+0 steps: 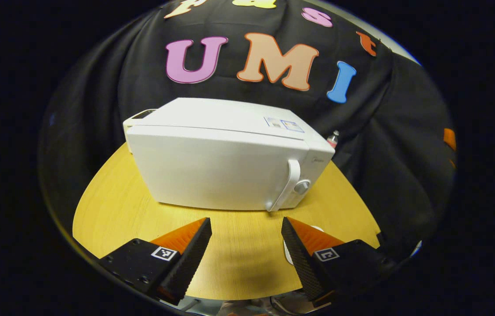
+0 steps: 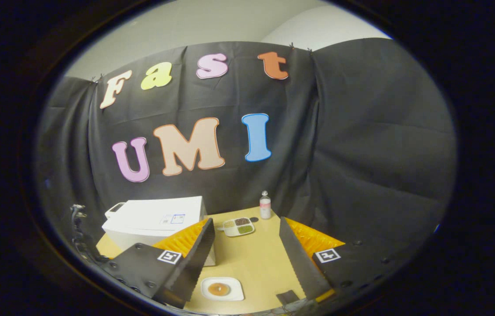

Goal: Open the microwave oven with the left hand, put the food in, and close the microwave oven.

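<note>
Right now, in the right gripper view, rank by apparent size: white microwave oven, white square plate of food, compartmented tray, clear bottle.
1. White microwave oven
2. White square plate of food, nearer the camera, so unsure
3. Compartmented tray
4. Clear bottle

Two wedge-shaped fingers on the left gripper (image 1: pixel 245 245), tapering to points, inner faces covered in a fine ribbed texture. Matte dark mounting blocks behind them, each bearing a small square black-and-white marker tag on top, with round screw heads along the outer edges. Same build on the right gripper (image 2: pixel 246 248): ribbed wedges, tagged blocks, screws dotted around the rims.
</note>
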Available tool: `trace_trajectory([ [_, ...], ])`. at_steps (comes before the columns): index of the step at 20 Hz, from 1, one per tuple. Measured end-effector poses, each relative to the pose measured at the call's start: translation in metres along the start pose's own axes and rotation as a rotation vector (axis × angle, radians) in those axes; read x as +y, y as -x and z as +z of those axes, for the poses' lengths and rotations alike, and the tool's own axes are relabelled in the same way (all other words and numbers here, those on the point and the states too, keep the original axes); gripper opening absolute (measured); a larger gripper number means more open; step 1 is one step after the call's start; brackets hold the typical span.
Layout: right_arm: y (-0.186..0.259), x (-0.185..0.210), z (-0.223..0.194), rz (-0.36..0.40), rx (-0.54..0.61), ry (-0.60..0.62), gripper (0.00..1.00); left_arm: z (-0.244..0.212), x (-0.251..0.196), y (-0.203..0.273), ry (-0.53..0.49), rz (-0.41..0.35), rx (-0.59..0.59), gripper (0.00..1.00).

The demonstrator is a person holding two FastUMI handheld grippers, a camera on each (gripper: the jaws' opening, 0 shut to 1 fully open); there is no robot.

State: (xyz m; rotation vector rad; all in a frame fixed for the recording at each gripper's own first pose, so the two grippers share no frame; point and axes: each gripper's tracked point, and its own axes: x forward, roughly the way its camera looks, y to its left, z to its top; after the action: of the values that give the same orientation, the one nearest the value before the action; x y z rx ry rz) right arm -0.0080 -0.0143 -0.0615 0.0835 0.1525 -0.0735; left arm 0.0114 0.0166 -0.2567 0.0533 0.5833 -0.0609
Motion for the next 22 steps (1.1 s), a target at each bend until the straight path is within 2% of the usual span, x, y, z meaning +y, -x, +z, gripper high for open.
trace_trajectory([
  [4, 0.004, -0.007, -0.011, -0.014, 0.028, -0.016, 0.94, -0.024, -0.024, -0.036, -0.016, -0.030, 0.116, 0.98],
  [9, 0.008, -0.036, -0.026, -0.086, 0.060, -0.031, 0.94, -0.036, -0.047, -0.072, -0.002, -0.050, 0.214, 0.97],
  [10, 0.010, -0.041, -0.028, -0.101, 0.062, -0.036, 0.92, -0.037, -0.050, -0.080, 0.005, -0.052, 0.219, 0.99],
  [11, 0.010, -0.047, -0.028, -0.113, 0.063, -0.042, 0.92, -0.036, -0.052, -0.088, 0.000, -0.049, 0.219, 0.93],
  [12, 0.010, -0.052, -0.029, -0.125, 0.066, -0.045, 0.92, -0.036, -0.053, -0.095, -0.012, -0.042, 0.210, 0.92],
  [16, 0.010, -0.071, -0.034, -0.161, 0.079, -0.050, 0.92, -0.038, -0.059, -0.119, -0.031, -0.047, 0.186, 0.93],
  [19, 0.008, -0.081, -0.037, -0.177, 0.095, -0.059, 0.92, -0.037, -0.054, -0.133, -0.035, 0.000, 0.177, 0.92],
  [22, 0.006, -0.086, -0.039, -0.174, 0.101, -0.055, 0.92, -0.031, -0.053, -0.143, -0.049, 0.028, 0.164, 0.83],
])
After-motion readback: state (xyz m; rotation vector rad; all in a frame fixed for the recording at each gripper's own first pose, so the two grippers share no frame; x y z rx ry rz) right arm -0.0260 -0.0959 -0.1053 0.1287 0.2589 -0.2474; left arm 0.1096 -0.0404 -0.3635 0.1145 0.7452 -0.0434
